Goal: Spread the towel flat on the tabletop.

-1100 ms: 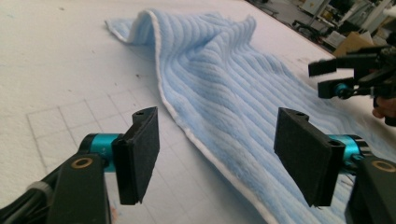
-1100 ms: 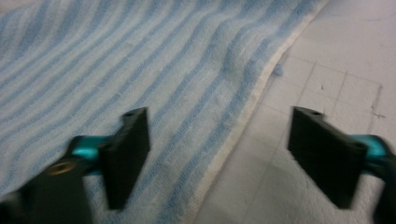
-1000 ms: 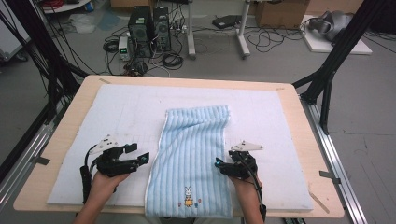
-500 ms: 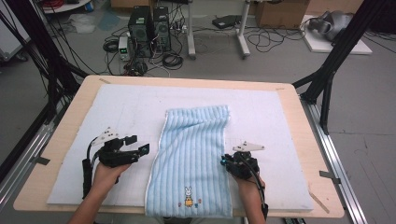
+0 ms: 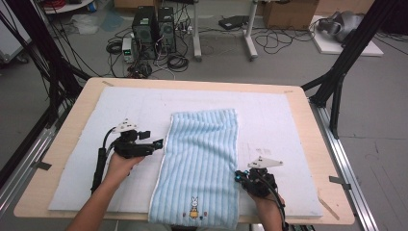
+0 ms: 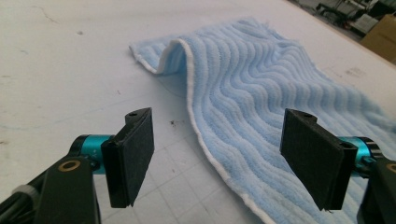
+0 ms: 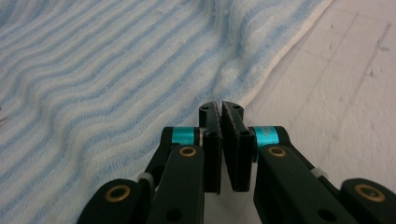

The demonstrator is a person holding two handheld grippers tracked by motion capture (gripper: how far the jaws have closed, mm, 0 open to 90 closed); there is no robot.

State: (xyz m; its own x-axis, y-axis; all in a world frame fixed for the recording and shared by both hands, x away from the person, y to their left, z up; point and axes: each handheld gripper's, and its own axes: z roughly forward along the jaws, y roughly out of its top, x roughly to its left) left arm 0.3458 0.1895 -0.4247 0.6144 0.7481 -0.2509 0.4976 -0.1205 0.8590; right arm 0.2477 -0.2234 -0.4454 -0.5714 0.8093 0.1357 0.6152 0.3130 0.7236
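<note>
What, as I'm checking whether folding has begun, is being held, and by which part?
Left gripper: jaws open, nothing held. Right gripper: jaws shut at the towel's right edge; whether fabric is pinched cannot be told.

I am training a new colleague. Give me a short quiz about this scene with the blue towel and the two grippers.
1. True or false: the left gripper has its jaws open at a long edge of the blue striped towel.
2. What picture is on the towel at the end near the person? A) a rabbit B) a star C) a flower
3. Which gripper has its jaws shut, at the other long edge of the towel?

Key
1. True.
2. A: a small rabbit.
3. The right gripper. Whether it pinches the cloth cannot be told.
</note>
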